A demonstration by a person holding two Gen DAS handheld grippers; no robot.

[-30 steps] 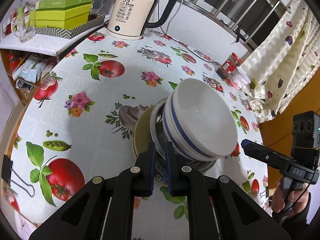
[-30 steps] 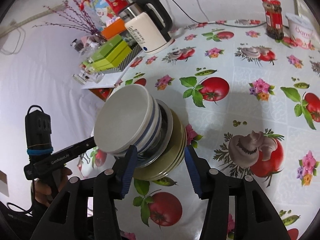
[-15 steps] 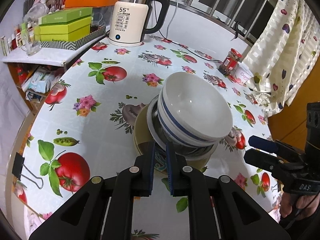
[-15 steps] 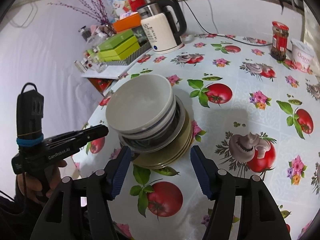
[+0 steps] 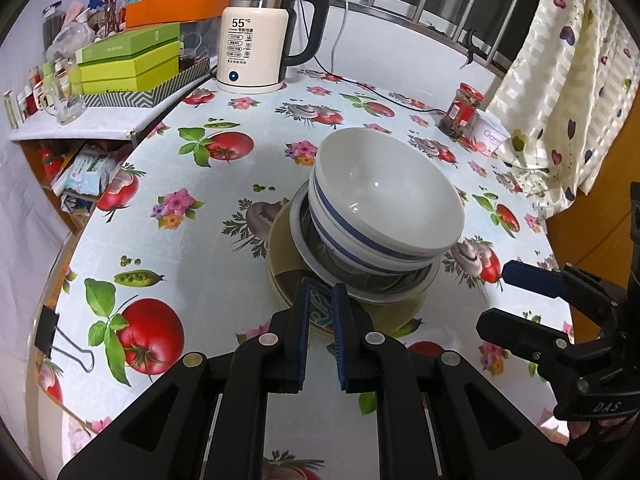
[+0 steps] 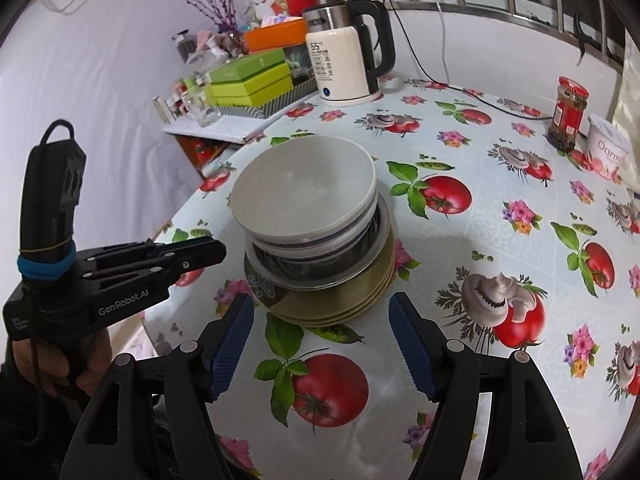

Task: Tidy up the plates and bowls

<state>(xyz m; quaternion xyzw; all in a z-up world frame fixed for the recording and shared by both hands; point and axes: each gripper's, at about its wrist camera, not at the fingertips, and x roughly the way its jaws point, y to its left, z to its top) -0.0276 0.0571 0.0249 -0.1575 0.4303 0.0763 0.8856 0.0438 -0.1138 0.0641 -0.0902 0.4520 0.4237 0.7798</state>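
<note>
Your stack of plates (image 6: pixel 340 300) and bowls (image 5: pixel 384 204) sits near the middle of the table (image 5: pixel 200 216), the white bowl on top leaning slightly. Your left gripper (image 5: pixel 320 308) hovers at the near edge of the stack, its jaws narrowly parted and holding nothing. Your right gripper (image 6: pixel 322 320) is spread wide, just short of the plates.

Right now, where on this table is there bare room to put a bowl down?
Open tablecloth lies between the dish stack and the kettle, and right of the stack toward the jar. It is crowded by the green boxes at the back left.
</note>
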